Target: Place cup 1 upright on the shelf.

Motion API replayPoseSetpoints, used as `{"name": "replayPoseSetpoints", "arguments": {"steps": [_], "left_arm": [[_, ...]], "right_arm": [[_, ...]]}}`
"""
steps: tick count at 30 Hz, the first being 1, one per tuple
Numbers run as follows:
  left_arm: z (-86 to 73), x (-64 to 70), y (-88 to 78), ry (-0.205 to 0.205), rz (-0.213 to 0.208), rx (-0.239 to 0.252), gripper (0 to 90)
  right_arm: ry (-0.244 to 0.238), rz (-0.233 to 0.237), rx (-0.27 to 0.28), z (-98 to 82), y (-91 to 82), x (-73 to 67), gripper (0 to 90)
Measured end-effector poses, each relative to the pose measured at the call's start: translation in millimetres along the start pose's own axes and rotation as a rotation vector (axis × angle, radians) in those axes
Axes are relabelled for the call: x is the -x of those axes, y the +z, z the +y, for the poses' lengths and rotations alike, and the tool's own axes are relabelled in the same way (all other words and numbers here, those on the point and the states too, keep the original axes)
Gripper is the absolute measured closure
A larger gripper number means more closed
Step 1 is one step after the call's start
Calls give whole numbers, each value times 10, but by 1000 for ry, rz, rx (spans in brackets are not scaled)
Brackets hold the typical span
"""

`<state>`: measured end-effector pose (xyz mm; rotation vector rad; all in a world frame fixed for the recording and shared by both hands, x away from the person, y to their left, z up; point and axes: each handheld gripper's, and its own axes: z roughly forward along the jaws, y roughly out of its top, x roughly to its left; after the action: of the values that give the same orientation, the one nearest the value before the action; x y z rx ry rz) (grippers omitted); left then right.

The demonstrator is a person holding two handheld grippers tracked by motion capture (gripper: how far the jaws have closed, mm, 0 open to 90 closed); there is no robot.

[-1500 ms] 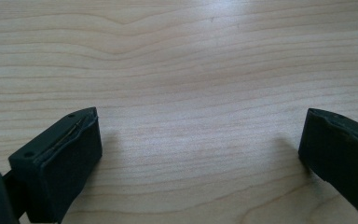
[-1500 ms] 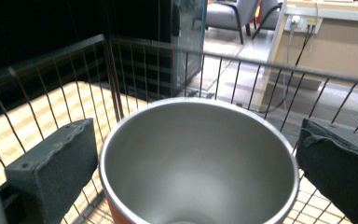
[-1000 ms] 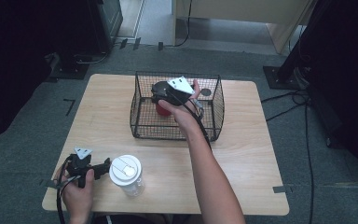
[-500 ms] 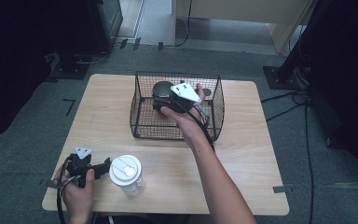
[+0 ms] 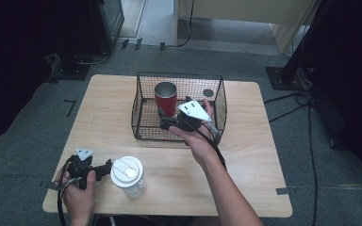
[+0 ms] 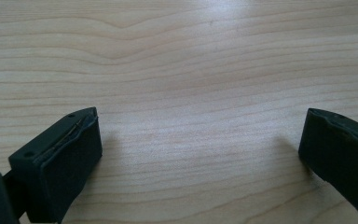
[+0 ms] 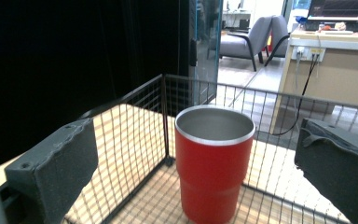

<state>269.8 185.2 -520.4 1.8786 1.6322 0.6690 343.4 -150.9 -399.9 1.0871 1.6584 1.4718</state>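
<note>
the red tumbler is stood upright in the wire basket, framed by the right hand-held gripper with jaws spread; placing judged done; withdrawal is called for next; the left hand-held gripper is rested gaping on the worktop.

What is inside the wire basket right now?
A red tumbler stands upright in the wire basket, open-topped, its steel interior looking empty. A small dark disc lies near the back. The right tool and hand cover part of the basket floor.
</note>
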Motion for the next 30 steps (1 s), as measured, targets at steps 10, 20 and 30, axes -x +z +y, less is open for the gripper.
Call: {"name": "replayPoseSetpoints", "arguments": {"steps": [10,20,30], "left_arm": [[0,0,-1,0,-1,-1,0],[0,-1,-1,2,-1,-1,0],[0,-1,-1,2,0,-1,0]], "right_arm": [[9,15,-6,-188,-363,16,0],[-7,4,-22,-399,-636,-34,0],[-30,2,-32,-596,-817,-81,0]]}}
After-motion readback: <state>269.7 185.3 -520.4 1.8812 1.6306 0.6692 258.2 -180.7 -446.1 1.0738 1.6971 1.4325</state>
